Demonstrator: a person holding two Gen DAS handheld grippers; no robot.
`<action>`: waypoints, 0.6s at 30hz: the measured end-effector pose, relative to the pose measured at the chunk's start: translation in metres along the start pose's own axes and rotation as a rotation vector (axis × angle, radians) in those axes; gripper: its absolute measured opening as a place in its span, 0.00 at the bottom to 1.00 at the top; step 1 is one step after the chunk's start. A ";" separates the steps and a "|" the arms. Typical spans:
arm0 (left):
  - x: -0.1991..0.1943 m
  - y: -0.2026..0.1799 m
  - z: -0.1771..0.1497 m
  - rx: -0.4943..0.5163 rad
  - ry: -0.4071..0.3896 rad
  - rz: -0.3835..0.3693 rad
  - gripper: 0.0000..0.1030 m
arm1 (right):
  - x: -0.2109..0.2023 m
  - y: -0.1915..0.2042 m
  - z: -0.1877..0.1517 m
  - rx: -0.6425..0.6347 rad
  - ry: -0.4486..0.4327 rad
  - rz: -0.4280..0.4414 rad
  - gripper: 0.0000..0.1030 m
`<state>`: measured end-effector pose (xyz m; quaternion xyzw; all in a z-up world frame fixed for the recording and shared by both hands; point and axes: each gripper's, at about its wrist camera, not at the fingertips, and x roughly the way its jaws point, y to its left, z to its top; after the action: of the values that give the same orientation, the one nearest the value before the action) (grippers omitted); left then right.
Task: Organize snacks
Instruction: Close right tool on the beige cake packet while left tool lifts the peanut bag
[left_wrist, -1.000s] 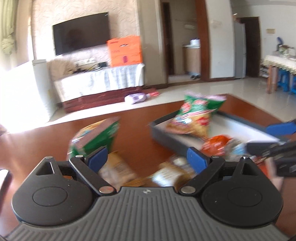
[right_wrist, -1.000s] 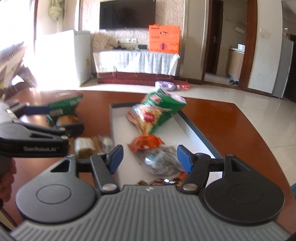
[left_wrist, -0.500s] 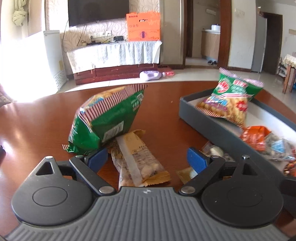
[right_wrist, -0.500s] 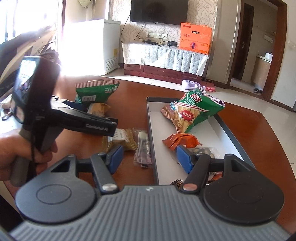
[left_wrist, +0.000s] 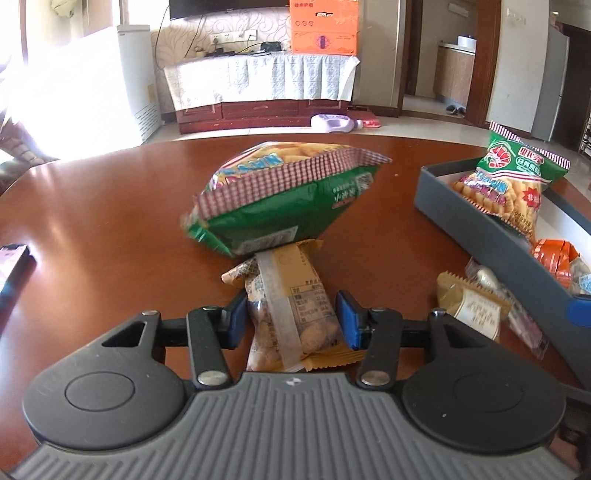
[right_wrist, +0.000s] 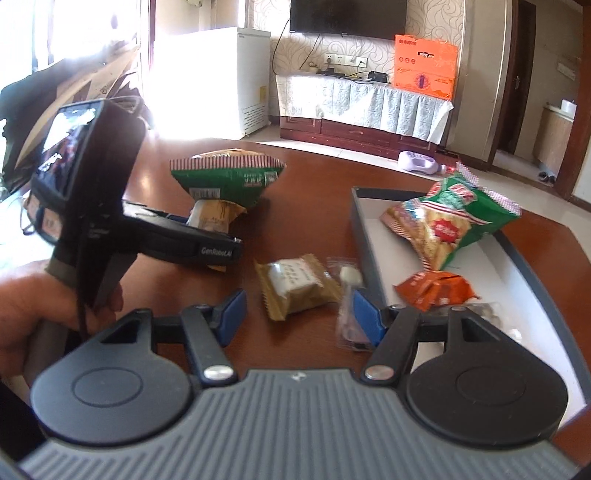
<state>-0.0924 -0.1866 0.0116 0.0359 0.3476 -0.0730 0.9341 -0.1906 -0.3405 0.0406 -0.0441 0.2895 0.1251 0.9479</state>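
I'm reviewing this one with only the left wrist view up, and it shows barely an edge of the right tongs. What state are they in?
Observer: The right tongs are open, with nothing between the pads. A brown packet lies on the table just ahead of them.
Operator: Anything else close to them?
Observer: A clear wrapper with a white sweet lies by their right-hand pad, outside the tray.
Operator: Is there room left in the tray?
Observer: Yes. Bare white floor shows on both sides of the green bag and the orange packet.
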 end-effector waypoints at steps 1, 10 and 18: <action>-0.002 0.002 -0.002 0.000 0.003 0.002 0.54 | 0.004 0.003 0.001 0.009 0.002 0.005 0.64; -0.011 0.031 -0.007 -0.014 0.026 -0.003 0.54 | 0.051 0.025 0.012 0.040 0.062 -0.045 0.65; -0.010 0.036 -0.006 -0.031 0.032 -0.009 0.54 | 0.075 0.021 0.014 0.095 0.090 -0.054 0.65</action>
<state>-0.0974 -0.1492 0.0143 0.0209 0.3639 -0.0710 0.9285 -0.1283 -0.3025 0.0103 -0.0125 0.3362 0.0833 0.9380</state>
